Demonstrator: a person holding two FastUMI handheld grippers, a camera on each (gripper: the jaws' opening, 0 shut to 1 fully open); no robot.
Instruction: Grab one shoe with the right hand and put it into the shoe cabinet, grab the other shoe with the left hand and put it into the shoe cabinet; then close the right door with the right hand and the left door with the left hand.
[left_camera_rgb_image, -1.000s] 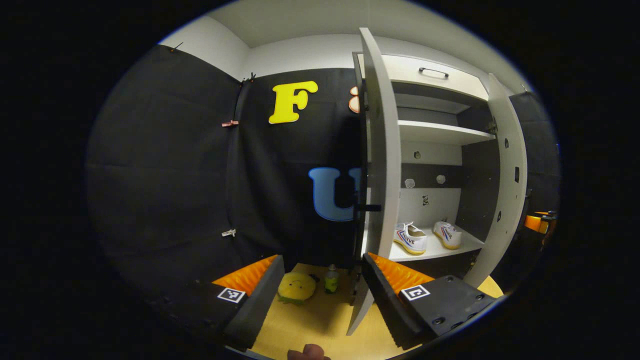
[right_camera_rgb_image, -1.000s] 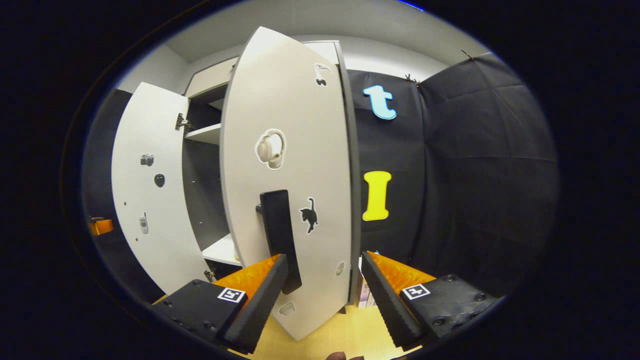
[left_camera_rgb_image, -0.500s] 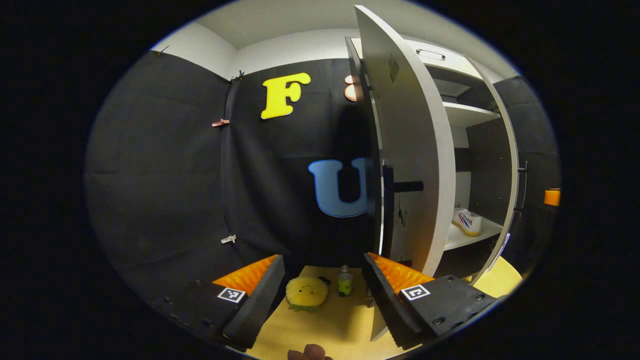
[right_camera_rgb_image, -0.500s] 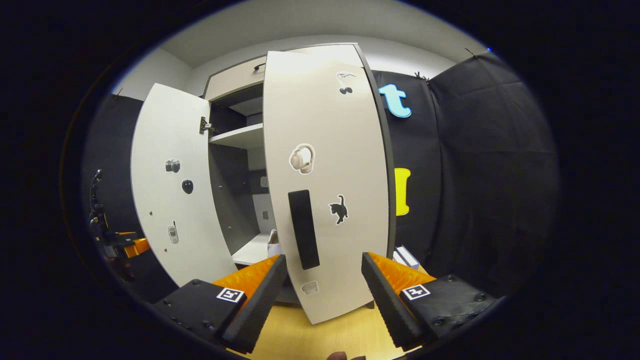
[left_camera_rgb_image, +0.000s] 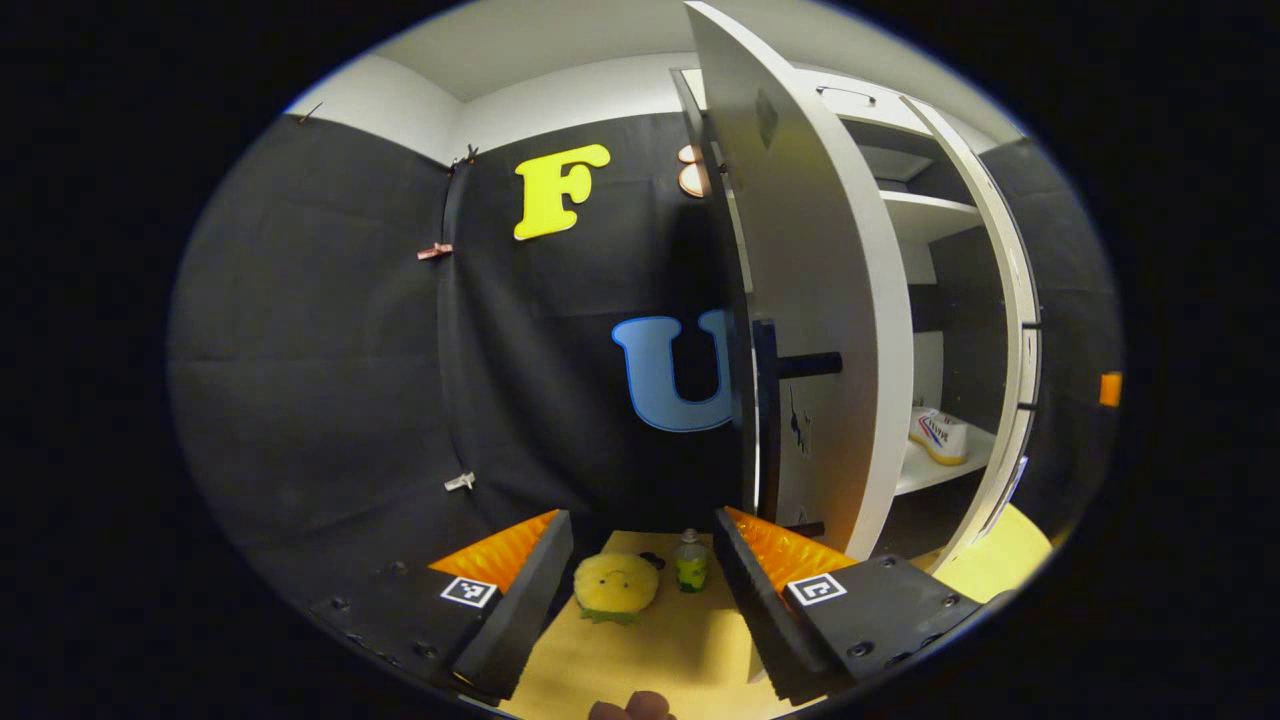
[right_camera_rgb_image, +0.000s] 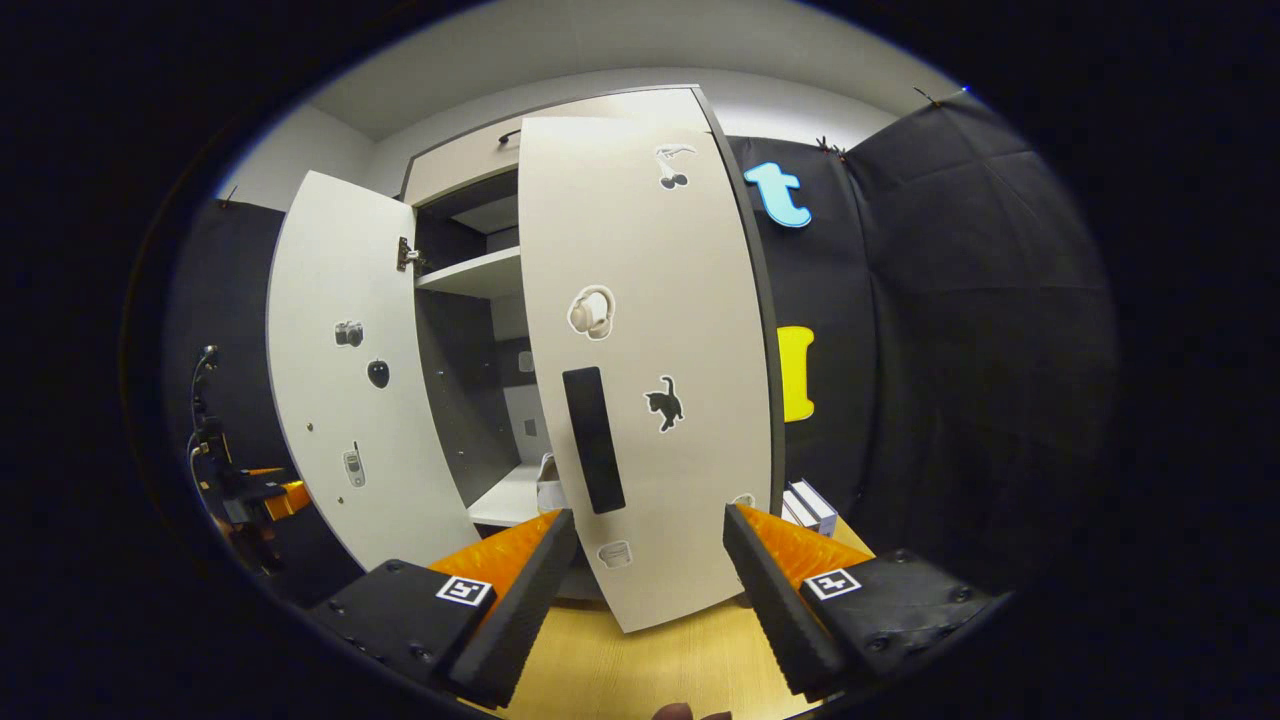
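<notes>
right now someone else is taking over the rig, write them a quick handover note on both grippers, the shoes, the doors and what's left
Left gripper: open, holding nothing, close beside the left door by its handle.
Right gripper: open, holding nothing, facing the right door near its handle.
A shoe sits on the cabinet's lower shelf; the other is hidden behind the left door.
Done: at least one shoe stowed.
Left: both doors are ajar. Push the right door shut with the right gripper, then the left door with the left gripper.
</notes>
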